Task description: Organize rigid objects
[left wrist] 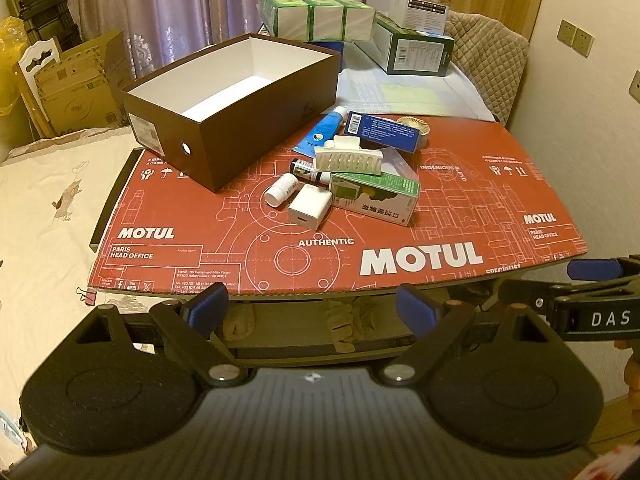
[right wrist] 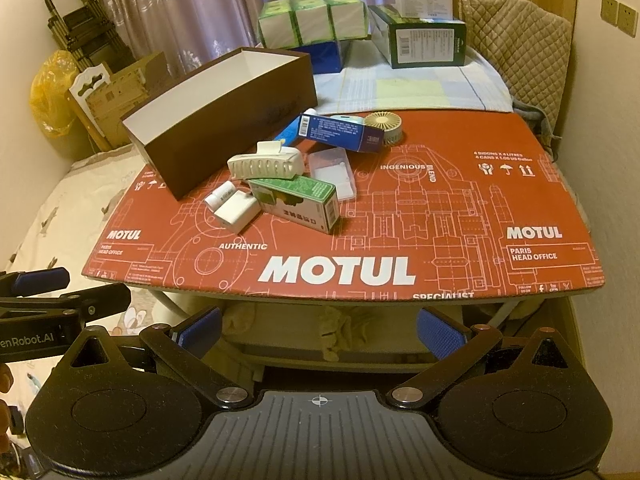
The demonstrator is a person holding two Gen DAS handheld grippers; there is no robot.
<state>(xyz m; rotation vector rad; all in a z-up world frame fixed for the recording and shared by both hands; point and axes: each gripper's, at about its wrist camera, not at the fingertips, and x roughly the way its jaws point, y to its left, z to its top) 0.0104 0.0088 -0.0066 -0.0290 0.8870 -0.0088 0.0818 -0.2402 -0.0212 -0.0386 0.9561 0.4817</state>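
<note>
An open, empty brown shoebox (left wrist: 276, 112) (right wrist: 192, 136) stands at the back left of the red MOTUL cardboard (left wrist: 460, 216) (right wrist: 440, 216). Beside it lies a pile: a cream hair claw (left wrist: 347, 159) (right wrist: 264, 164), a green carton (left wrist: 376, 194) (right wrist: 298, 200), a white charger (left wrist: 310, 212) (right wrist: 238, 210), a small white bottle (left wrist: 280, 190), a blue tube (left wrist: 320, 132), a dark blue carton (left wrist: 384, 130) (right wrist: 340, 132) and a round fan (right wrist: 386, 124). My left gripper (left wrist: 312, 308) and right gripper (right wrist: 318, 326) are open and empty, below the cardboard's near edge, apart from the pile.
Green tissue packs (left wrist: 316, 14) and boxes (left wrist: 416, 46) are stacked at the back. A bed sheet (left wrist: 44, 208) lies to the left, a wall to the right. Each gripper shows at the other view's side edge.
</note>
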